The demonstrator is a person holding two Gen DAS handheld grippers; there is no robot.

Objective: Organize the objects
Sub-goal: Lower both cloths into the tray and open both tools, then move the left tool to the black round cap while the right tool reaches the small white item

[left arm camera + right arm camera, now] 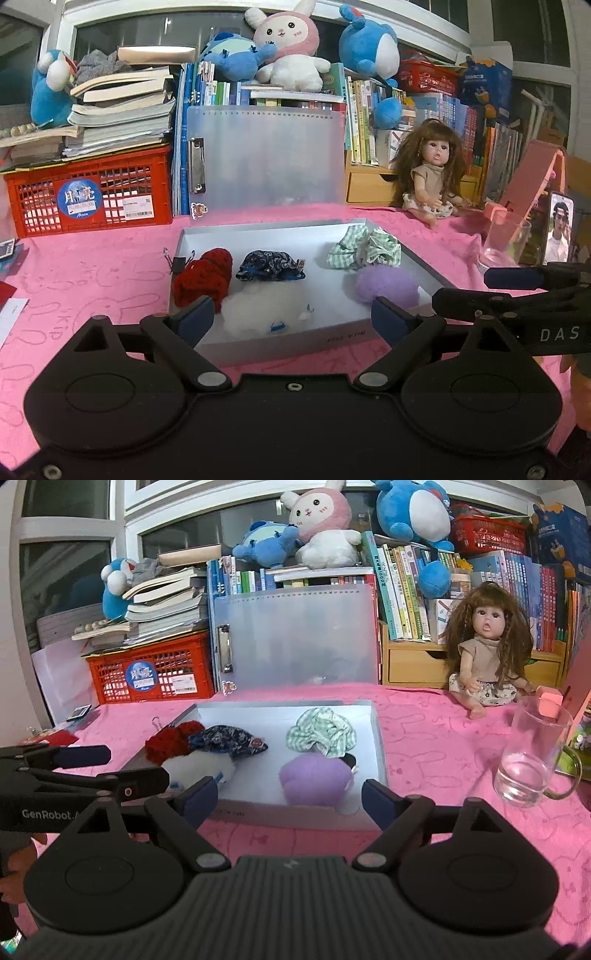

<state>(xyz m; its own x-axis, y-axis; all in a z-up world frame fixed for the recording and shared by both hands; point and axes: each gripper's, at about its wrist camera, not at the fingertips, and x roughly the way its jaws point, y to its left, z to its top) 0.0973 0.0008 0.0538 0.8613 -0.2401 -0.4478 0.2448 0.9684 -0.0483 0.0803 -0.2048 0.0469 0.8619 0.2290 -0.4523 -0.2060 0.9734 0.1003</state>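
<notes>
In the tray, five scrunchies

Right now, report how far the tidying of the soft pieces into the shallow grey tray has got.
Done: the shallow grey tray holds the red knitted piece, dark patterned scrunchie, green checked scrunchie, white fluffy ball and purple fluffy ball. In hand: nothing; left gripper and right gripper are open. Left: nothing obvious.

A white tray sits on the pink cloth, holding red, navy, checked, purple and white soft items. The left gripper gapes empty at its near edge. A doll sits far right.
</notes>
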